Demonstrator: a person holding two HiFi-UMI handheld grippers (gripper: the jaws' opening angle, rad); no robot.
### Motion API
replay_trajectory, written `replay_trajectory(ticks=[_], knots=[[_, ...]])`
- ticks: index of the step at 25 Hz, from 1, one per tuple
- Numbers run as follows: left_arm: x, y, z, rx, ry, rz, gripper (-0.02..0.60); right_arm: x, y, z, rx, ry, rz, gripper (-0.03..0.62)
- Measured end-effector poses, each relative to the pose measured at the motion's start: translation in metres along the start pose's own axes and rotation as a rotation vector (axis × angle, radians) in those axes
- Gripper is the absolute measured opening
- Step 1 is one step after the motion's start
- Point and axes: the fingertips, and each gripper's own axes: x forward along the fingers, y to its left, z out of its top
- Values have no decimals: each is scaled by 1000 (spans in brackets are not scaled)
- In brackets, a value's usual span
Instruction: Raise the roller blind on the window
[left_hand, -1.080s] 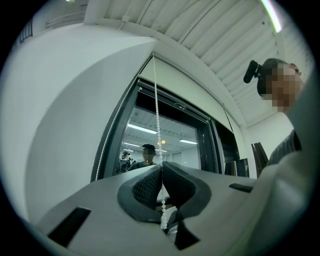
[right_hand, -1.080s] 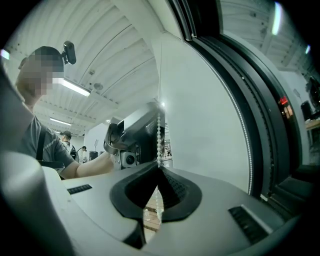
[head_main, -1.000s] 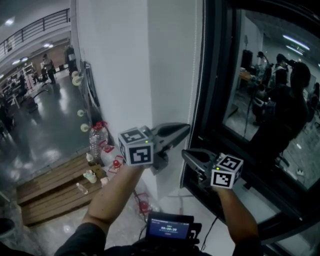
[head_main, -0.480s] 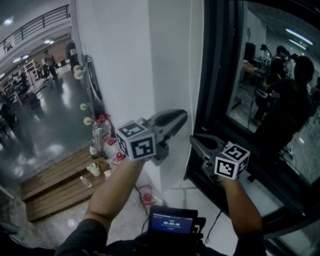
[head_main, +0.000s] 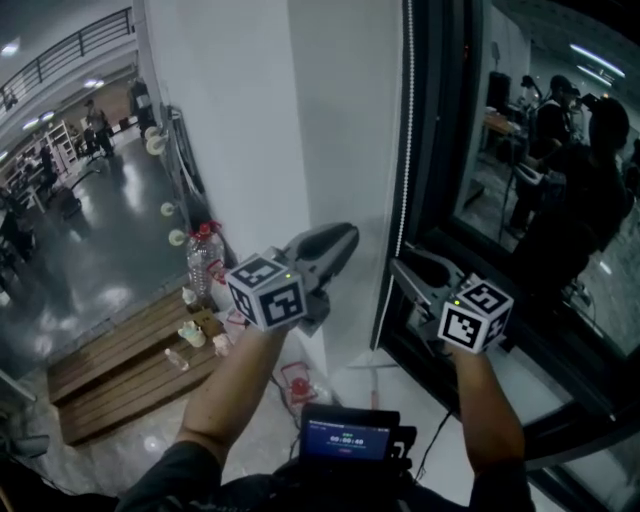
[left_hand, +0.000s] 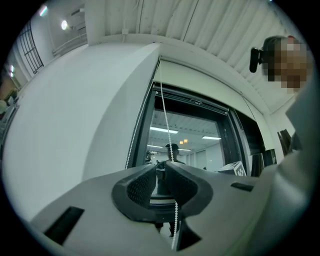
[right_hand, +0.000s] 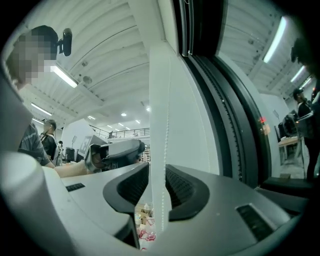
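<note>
Hands worked at the window. From the head view, the left gripper (head_main: 340, 240) and right gripper (head_main: 402, 270) pointed at the bead chain (head_main: 405, 150), which hung beside the dark window frame (head_main: 440, 120).

In the left gripper view, the jaws had just been opening and stood narrowly apart. The chain ran between them unpinched.

In the right gripper view, the jaws had likewise just been opening and gaped wide around the chain without touching it.

No roller blind fabric covered the visible glass, so the raising looked largely done, with neither gripper clamping the chain.
</note>
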Motion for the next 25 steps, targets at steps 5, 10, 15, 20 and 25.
replay_trajectory(ticks=[5, 10, 15, 20, 25], knots=[[-10, 3, -7, 9, -8, 41, 44, -8, -10, 2, 0, -29, -68, 178], [-24, 4, -20, 19, 3, 77, 31, -18, -6, 1, -45, -3, -119, 178], [-35, -4, -34, 31, 21, 91, 2, -27, 3, -3, -51, -28, -122, 114], [-46, -9, -44, -24, 11, 97, -3, -36, 12, -5, -15, -62, -121, 62], [-52, -15, -53, -29, 34, 113, -5, -41, 17, -12, 1, -52, -135, 23]])
